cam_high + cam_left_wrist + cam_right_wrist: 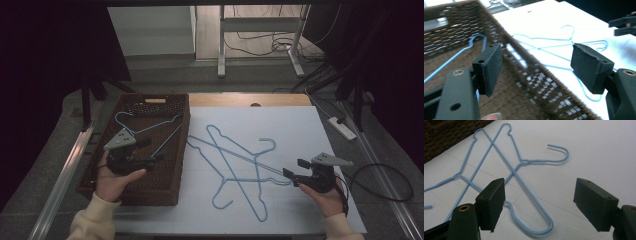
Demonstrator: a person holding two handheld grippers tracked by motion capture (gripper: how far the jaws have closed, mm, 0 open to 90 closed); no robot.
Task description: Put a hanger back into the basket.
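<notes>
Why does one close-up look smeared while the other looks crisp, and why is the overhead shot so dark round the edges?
Left gripper view: the basket wall streaks with motion blur, and the white sheet glares. Right gripper view: sharp, the blue hangers crisp between the open tongs. High view: dim, surroundings nearly black, only the sheet bright.

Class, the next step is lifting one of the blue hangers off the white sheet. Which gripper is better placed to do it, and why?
Right. The right gripper sits open at the crossed hangers on the white sheet, a wire just ahead of its jaws. The left gripper is open over the basket, apart from them.
</notes>
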